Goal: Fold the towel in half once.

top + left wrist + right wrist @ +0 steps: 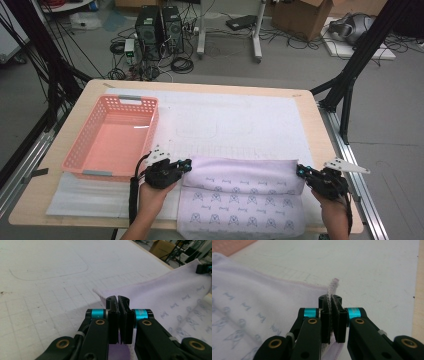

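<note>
The cloth (242, 192) lies at the desk's (310, 125) 6 o'clock edge, its far part folded over. The left claw (187, 164) pinches the fold's 9 o'clock corner; the right claw (300, 170) pinches its 3 o'clock corner, hem between the jaws. A pink basket (112, 137) sits at 10 o'clock.

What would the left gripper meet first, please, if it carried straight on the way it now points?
Shut on the lavender cloth, the left gripper points low across the white mat. Going on, it would probably skim or meet the mat; nothing else seems to stand in that line.
</note>
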A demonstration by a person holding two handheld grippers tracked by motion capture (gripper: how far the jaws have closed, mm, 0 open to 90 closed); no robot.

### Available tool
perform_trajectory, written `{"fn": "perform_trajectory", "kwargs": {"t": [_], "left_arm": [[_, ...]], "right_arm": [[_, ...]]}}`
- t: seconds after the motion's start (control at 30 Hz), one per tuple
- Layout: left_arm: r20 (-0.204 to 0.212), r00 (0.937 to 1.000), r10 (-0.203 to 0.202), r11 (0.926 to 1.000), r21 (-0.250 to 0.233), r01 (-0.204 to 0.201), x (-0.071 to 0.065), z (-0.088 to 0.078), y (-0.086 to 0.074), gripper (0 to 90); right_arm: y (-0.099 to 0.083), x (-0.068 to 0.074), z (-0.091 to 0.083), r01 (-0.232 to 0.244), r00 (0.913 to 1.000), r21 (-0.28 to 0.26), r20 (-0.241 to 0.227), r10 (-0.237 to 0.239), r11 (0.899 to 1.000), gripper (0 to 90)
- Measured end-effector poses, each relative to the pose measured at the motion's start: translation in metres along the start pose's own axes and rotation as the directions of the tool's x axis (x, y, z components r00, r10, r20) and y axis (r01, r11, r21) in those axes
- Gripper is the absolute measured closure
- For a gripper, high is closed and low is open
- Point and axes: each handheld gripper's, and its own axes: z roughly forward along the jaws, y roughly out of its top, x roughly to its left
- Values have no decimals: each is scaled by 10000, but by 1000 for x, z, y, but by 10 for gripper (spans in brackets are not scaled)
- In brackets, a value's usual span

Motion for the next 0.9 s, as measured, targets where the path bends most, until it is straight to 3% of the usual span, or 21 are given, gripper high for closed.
{"fn": "perform_trajectory", "kwargs": {"t": [0.2, 0.3, 0.37, 0.43, 0.5, 0.53, 0.57, 0.63, 0.7, 0.77, 0.9], "left_arm": [[218, 9998, -22, 9998, 203, 18, -10, -17, -22, 870], [315, 9995, -18, 9990, 449, 4, -13, -23, -30, 869], [424, 9991, -77, 9975, 700, 47, -13, -25, -36, 866], [425, 9990, -127, 9959, 900, 88, -13, -26, -40, 857], [383, 9990, -229, 9946, 1020, 189, -10, -23, -41, 759], [246, 9991, -353, 9951, 933, 329, -9, -23, -40, 655], [239, 9988, -436, 9961, 778, 416, -7, -22, -39, 591], [173, 9990, -414, 9979, 502, 405, -5, -22, -36, 530], [110, 9995, -307, 9991, 300, 303, -2, -21, -32, 510], [-30, 9997, -231, 9996, 134, 231, 0, -18, -27, 493], [-98, 9999, -60, 9999, 109, 61, 5, -9, -22, 486]], "right_arm": [[-16, 7, -21, -106, 9986, 195, -516, 116, 9998, 861], [-25, 7, -28, -455, 9964, 788, -678, 508, 9959, 861], [-32, 10, -32, -357, 9975, 1247, -559, 429, 9916, 862], [-39, 10, -33, -504, 9962, 1831, -612, 626, 9818, 854], [-44, 9, -35, -521, 9954, 2274, -668, 689, 9724, 719], [-44, 8, -38, -439, 9971, 1955, -525, 551, 9797, 649], [-42, 7, -42, -580, 9961, 1457, -576, 670, 9876, 642], [-35, 5, -49, -712, 9955, 540, -582, 743, 9960, 643], [-29, 3, -49, -555, 9978, 96, -351, 558, 9984, 685], [-24, 1, -40, -555, 9984, 159, -68, 556, 9983, 698], [-21, -2, -3, -378, 9991, 1132, 238, 353, 9929, 632]]}}
